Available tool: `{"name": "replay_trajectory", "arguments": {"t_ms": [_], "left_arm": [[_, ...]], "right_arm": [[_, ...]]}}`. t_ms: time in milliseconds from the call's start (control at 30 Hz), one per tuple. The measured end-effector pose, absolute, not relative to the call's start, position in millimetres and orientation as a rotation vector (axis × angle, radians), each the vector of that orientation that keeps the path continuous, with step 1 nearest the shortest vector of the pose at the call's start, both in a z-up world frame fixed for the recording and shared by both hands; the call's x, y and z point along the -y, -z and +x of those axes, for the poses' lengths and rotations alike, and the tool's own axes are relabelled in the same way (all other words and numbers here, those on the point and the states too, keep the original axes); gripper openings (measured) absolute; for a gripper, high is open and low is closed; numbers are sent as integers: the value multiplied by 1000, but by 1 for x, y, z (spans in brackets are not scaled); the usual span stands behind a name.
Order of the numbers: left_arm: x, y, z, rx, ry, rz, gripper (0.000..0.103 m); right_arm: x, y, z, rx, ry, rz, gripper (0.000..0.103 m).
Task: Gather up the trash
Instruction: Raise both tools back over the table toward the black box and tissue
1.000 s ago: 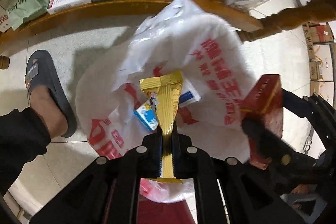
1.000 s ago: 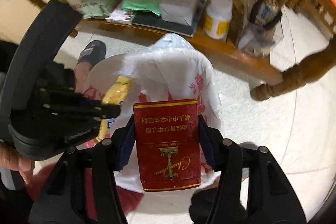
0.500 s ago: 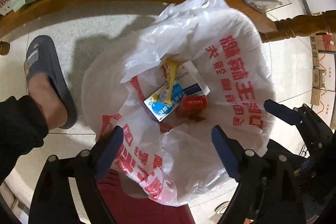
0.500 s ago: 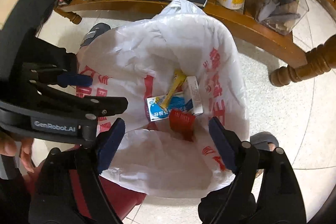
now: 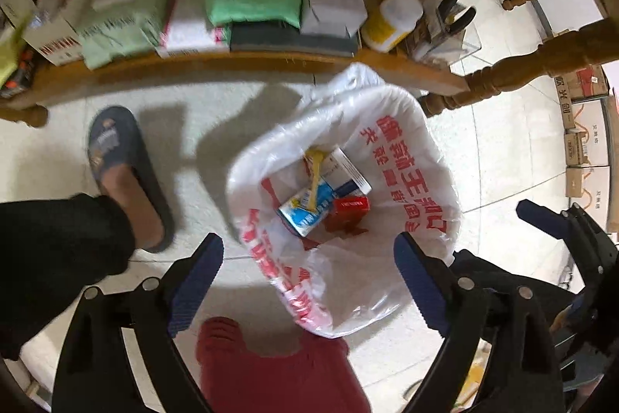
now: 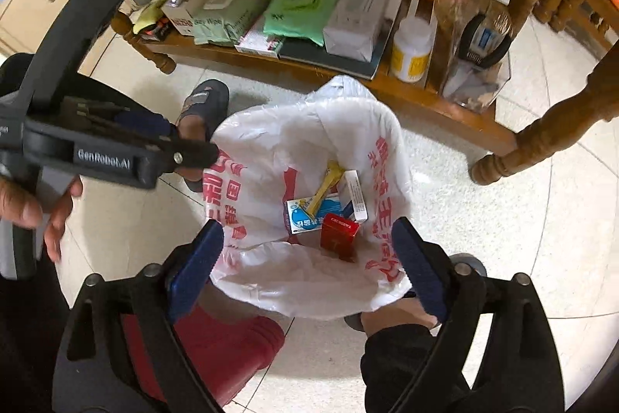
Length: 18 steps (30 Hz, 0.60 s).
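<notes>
Both the left claw [image 5: 307, 281] and right claw [image 6: 307, 266] hang directly above the bag [image 6: 271, 138], jaws opening with nothing between them, the trash lying below.

The black body of the left tongs [image 6: 116, 157], seen at the left of the right wrist view, carries the raised wording "GenRobot.AI". On the far wooden shelf [image 6: 271, 62], a pale green soft pack of wipes [image 6: 228, 14] reads "Baby Wipes", partly blurred. The white plastic bag [image 6: 271, 149] on the floor bears large red Chinese characters that appear upside down and cannot be made out surely. Inside it, the red cigarette packet [image 6: 338, 233] has small gold lettering along its top edge, too small to read.
</notes>
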State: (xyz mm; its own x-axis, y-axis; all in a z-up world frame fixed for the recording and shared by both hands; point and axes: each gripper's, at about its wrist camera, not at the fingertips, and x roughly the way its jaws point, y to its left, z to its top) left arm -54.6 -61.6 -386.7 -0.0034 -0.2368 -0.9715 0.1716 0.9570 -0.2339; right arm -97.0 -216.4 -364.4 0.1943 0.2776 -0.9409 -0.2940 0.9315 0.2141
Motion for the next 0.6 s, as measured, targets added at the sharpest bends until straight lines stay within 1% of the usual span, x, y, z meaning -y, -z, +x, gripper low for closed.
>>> {"name": "replay_trajectory", "arguments": {"t_ms": [67, 133, 300, 500, 600], "left_arm": [[59, 377, -56, -1512, 316, -42, 88], [55, 365, -57, -1475, 305, -42, 91], [44, 335, -63, -1396, 284, -47, 92], [40, 286, -66, -1287, 301, -34, 92], [35, 252, -64, -1218, 299, -38, 92]], "right_arm": [[215, 359, -98, -1307, -394, -22, 86], [216, 353, -97, -1299, -380, -14, 87], [216, 327, -102, -1266, -356, -1, 88], [211, 278, -106, -1202, -328, 1, 88], [210, 247, -108, -1161, -296, -4, 89]]}}
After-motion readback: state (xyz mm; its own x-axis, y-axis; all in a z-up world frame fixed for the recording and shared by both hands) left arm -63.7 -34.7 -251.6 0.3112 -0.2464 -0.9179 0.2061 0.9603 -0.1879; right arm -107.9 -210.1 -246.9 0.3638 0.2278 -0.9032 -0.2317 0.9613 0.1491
